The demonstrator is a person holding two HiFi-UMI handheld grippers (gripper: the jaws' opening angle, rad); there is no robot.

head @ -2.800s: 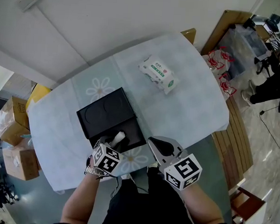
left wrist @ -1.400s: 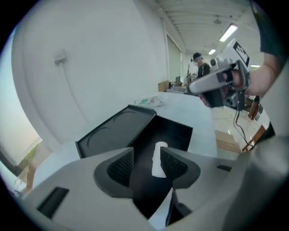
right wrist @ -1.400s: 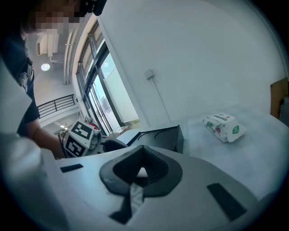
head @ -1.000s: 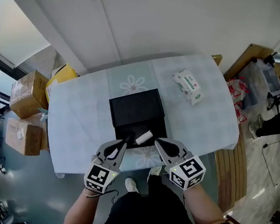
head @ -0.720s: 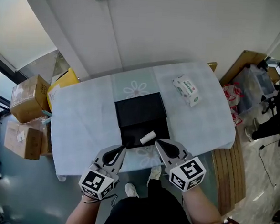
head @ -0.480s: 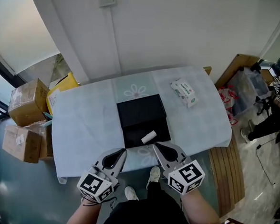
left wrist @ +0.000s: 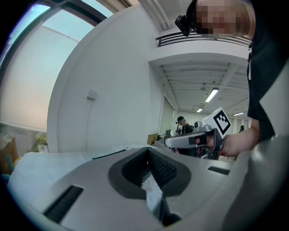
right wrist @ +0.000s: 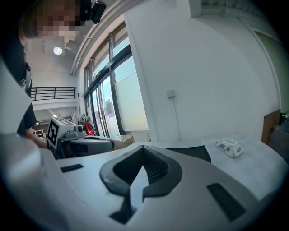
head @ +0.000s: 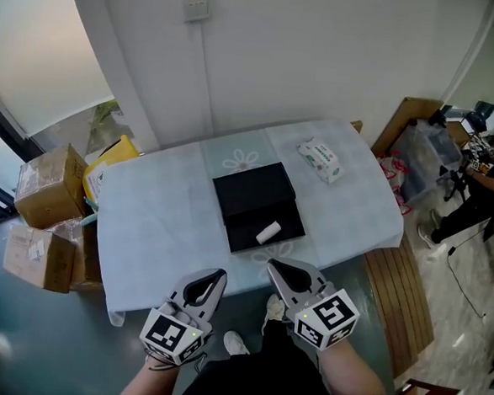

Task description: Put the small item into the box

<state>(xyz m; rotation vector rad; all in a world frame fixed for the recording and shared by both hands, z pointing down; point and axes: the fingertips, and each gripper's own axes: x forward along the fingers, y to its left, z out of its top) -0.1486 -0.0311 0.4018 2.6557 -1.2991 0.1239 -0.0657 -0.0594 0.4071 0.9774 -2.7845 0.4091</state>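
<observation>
Inside the black box point(head: 257, 203), at the centre of the table point(head: 156, 228), we find the small item point(head: 268, 232), a white cylinder-like piece lying in the half nearer the person. On that evidence we judge the placing step done. If the box is meant to be shut, that remains; it stands open, and we cannot tell which half is the lid.

We note the left gripper point(head: 214, 278) at 7 o'clock of the box and the right gripper point(head: 276, 268) at 6 o'clock, both off the table's near edge and well apart from the item. Each gripper view shows its claw with jaws together and nothing clamped between them.

Other items: a wipes packet point(head: 320, 160) lies on the cloth at 1 o'clock of the box, apart from it. Off the table, cardboard cartons point(head: 49, 195) sit on the floor at 9 o'clock, a slatted wooden bench point(head: 403, 284) stands at 4 o'clock, and a person point(head: 484, 179) is seen at 3 o'clock, far off.

We find nothing on the cloth between the grippers and the box.
</observation>
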